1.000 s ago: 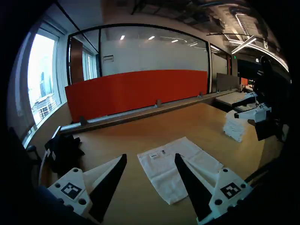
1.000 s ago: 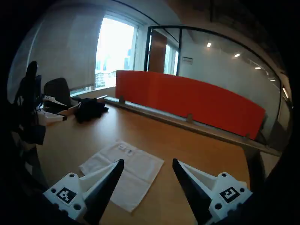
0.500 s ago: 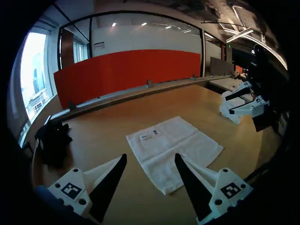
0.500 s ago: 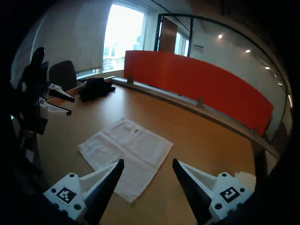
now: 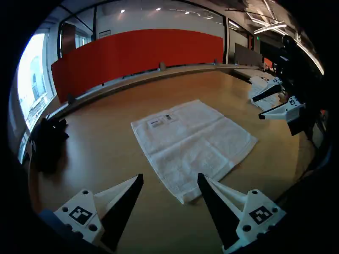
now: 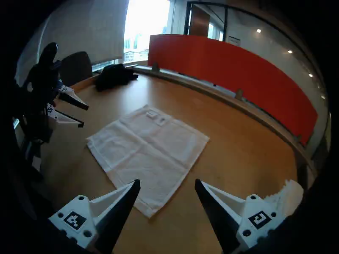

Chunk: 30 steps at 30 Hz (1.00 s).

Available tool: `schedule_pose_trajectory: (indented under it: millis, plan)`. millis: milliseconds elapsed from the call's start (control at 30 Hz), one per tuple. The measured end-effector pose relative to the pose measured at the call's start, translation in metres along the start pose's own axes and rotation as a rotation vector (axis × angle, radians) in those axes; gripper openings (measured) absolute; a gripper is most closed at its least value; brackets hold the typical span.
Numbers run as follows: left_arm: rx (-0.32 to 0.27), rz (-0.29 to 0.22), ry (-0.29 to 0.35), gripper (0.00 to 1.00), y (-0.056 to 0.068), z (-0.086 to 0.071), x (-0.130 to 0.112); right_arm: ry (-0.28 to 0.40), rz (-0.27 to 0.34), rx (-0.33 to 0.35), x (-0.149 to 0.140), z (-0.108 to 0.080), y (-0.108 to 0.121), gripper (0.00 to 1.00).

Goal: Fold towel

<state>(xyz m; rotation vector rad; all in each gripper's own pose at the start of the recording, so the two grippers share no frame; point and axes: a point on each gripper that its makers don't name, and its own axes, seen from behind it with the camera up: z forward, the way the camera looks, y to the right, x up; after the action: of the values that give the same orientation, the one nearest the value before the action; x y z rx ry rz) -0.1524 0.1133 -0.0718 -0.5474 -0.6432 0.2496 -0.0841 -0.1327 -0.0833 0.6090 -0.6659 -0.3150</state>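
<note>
Towel (image 5: 193, 142), white, one: we find it spread flat on the wooden table (image 5: 106, 139), its labels near the far edge. Left gripper (image 5: 169, 175) and right gripper (image 6: 166, 181): we note both with fingers wide apart and holding nothing, each facing a near corner of the towel. Dark cloth bundle (image 5: 46, 139) lies at the left, and a red partition (image 5: 140, 48) lines the table's far side.

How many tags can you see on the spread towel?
2: a white tag and a smaller tag, side by side near the far edge of the towel. The underside may hide more.
</note>
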Motion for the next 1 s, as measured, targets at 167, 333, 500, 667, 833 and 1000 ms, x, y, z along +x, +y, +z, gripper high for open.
schedule_pose_trajectory:
  millis: [167, 333, 500, 667, 833, 1000]
  plan:
    - [-0.007, 0.01, -0.048, 0.95, 0.004, 0.011, -0.021, -0.047, -0.003, 0.015, -0.024, 0.011, -0.005, 1.0]
    - [-0.012, 0.002, -0.086, 0.95, 0.008, 0.017, -0.038, -0.082, 0.001, 0.03, -0.043, 0.017, -0.009, 1.0]
    - [-0.027, 0.009, -0.119, 0.95, 0.013, 0.02, -0.052, -0.105, 0.003, 0.04, -0.055, 0.018, -0.011, 1.0]
    - [-0.05, 0.017, -0.153, 0.95, 0.019, 0.023, -0.065, -0.129, -0.007, 0.057, -0.065, 0.017, -0.014, 1.0]
    - [-0.055, 0.02, -0.17, 0.95, 0.021, 0.027, -0.07, -0.144, -0.018, 0.068, -0.071, 0.017, -0.016, 1.0]
    - [-0.071, 0.029, -0.176, 0.95, 0.025, 0.031, -0.07, -0.158, -0.026, 0.073, -0.076, 0.017, -0.015, 1.0]
